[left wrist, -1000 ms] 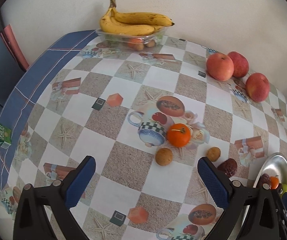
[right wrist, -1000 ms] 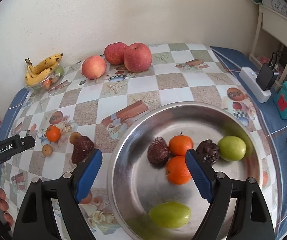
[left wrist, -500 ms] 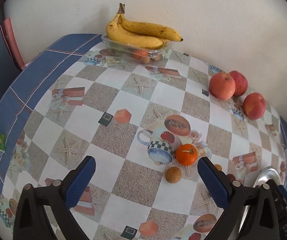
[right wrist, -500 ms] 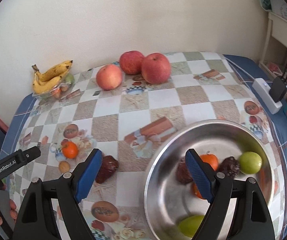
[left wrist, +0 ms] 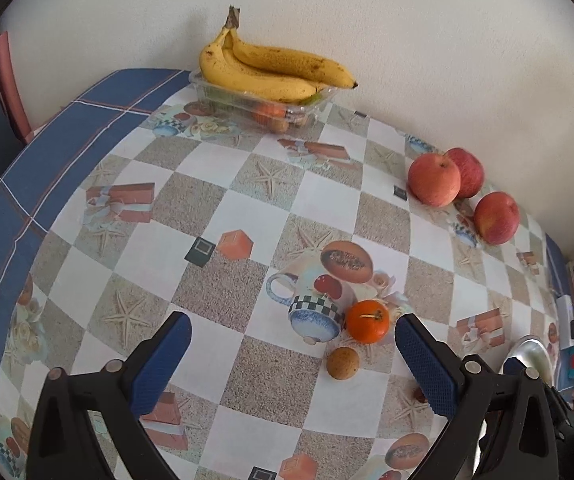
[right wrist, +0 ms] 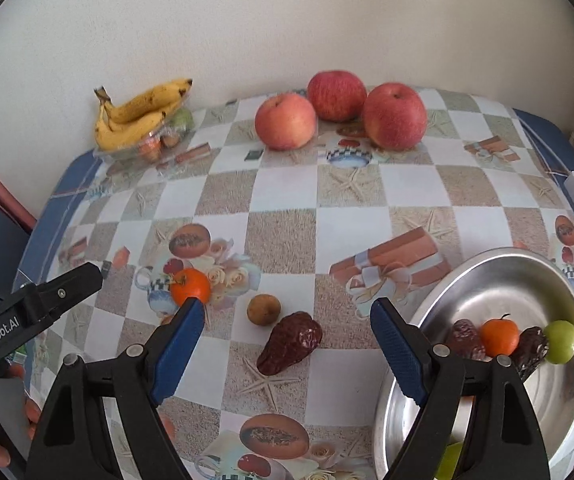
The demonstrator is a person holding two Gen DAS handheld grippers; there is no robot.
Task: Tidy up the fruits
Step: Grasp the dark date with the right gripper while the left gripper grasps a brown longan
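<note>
Both tongs stand apart and empty — the right gripper (right wrist: 283, 344) hovers over the dried date (right wrist: 289, 342) left of the metal bowl (right wrist: 535, 264). The nearby brown fruit (right wrist: 263, 309) and tangerine (right wrist: 190, 286) could roll if nudged; left gripper (left wrist: 293, 354) waits near them.

Both wrist cameras look down across the desk (left wrist: 223, 216) toward the wall; both show the tangerine (left wrist: 367, 321) (right wrist: 190, 285), bananas at 12 o'clock.
</note>
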